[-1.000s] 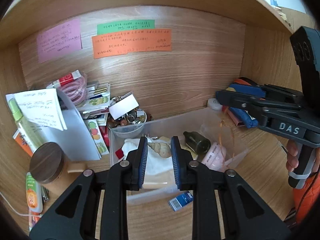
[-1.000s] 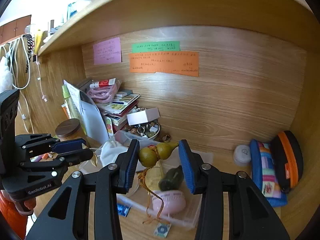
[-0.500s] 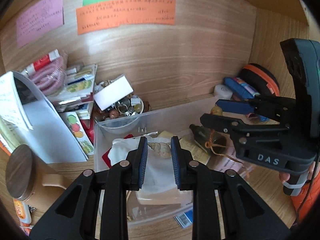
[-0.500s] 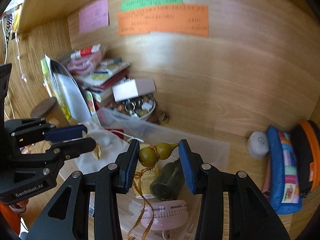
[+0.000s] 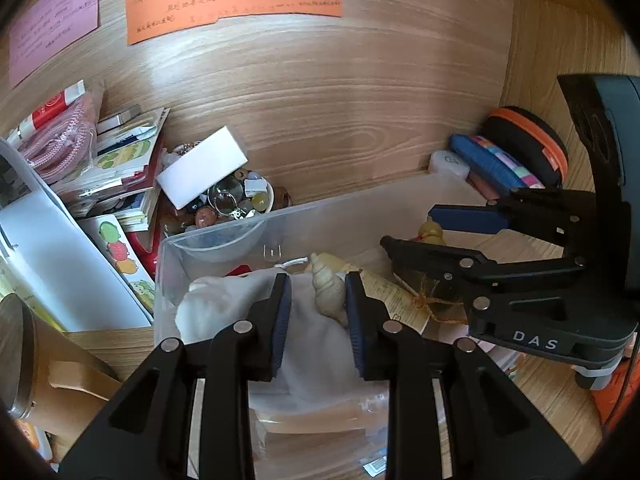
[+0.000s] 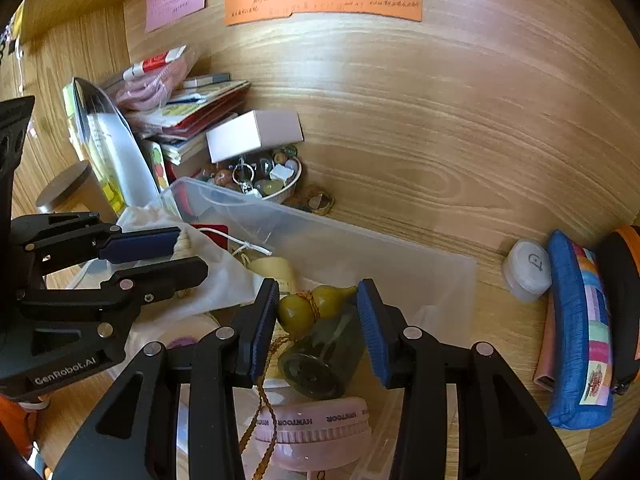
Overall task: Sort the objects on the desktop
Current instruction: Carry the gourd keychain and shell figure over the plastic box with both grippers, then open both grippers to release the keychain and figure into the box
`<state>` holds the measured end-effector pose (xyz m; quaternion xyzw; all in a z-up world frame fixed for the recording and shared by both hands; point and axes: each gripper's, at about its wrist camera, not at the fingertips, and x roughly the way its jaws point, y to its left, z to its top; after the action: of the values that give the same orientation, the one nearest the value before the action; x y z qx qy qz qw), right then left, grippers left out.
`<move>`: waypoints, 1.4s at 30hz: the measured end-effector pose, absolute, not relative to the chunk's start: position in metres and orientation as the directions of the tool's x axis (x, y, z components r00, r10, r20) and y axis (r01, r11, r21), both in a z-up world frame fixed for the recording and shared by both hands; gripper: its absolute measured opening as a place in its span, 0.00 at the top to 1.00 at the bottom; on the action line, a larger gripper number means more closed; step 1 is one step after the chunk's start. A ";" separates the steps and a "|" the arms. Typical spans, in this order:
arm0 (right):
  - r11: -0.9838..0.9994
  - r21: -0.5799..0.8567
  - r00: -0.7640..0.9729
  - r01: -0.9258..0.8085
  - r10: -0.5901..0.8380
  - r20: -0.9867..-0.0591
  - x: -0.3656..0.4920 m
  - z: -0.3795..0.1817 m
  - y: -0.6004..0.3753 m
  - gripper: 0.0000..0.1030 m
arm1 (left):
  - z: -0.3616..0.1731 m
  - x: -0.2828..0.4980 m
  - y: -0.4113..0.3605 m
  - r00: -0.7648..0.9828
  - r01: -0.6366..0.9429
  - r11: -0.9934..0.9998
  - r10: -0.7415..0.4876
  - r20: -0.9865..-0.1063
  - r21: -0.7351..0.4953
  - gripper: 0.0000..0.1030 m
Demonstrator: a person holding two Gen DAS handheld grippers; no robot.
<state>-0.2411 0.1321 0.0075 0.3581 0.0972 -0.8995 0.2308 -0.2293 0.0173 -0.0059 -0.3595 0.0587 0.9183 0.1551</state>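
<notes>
A clear plastic bin (image 5: 224, 236) (image 6: 360, 248) stands on the wooden desk. My left gripper (image 5: 318, 304) is shut on a cream spiral seashell (image 5: 328, 290) and holds it over a white cloth bag (image 5: 224, 304) in the bin. My right gripper (image 6: 318, 312) is shut on a small yellow-green gourd (image 6: 312, 306) with a brown cord, held over a dark green bottle (image 6: 320, 356) and a pink round case (image 6: 320, 428) in the bin. The right gripper also shows in the left wrist view (image 5: 404, 228).
A bowl of trinkets (image 6: 264, 180) with a white box (image 6: 252, 134) on top stands behind the bin. Books and a pink cable (image 5: 60, 140) are stacked at left. A wooden-lidded jar (image 5: 16, 356) is front left. A blue pencil case (image 6: 580, 328), a white pot (image 6: 528, 268) lie right.
Both grippers have moved forward and down over the bin, each still holding its object. The shell and the gourd now hang close above the bin's contents.
</notes>
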 end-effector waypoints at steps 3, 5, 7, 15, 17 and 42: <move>-0.875 -0.017 -0.633 0.484 -0.337 -0.697 -0.242 0.004 0.129 0.64 | -0.009 -0.229 0.019 -0.696 -0.325 -0.946 0.228 -0.681 0.016 0.72; -0.876 -0.025 -0.634 0.483 -0.330 -0.699 -0.242 0.002 0.129 0.64 | -0.010 -0.229 0.020 -0.697 -0.321 -0.947 0.220 -0.682 0.022 0.72; -0.877 -0.025 -0.633 0.479 -0.326 -0.702 -0.242 0.002 0.129 0.64 | -0.011 -0.230 0.019 -0.697 -0.319 -0.948 0.218 -0.683 0.023 0.72; -0.885 -0.021 -0.647 0.465 -0.324 -0.690 -0.241 0.006 0.134 0.49 | -0.009 -0.231 0.017 -0.691 -0.310 -0.951 0.221 -0.689 0.006 0.72; -0.886 -0.021 -0.655 0.464 -0.327 -0.681 -0.240 0.010 0.135 0.47 | -0.006 -0.229 0.016 -0.692 -0.306 -0.952 0.219 -0.688 0.005 0.72; -0.900 -0.093 -0.778 0.427 -0.312 -0.546 -0.154 0.076 0.155 0.26 | 0.057 -0.142 0.019 -0.831 -0.241 -0.960 0.129 -0.541 0.142 0.14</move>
<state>-0.1542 0.1551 0.0756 0.2688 0.1062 -0.9368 0.1973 -0.1418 0.0195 0.0571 -0.2740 0.1027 0.9513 0.0972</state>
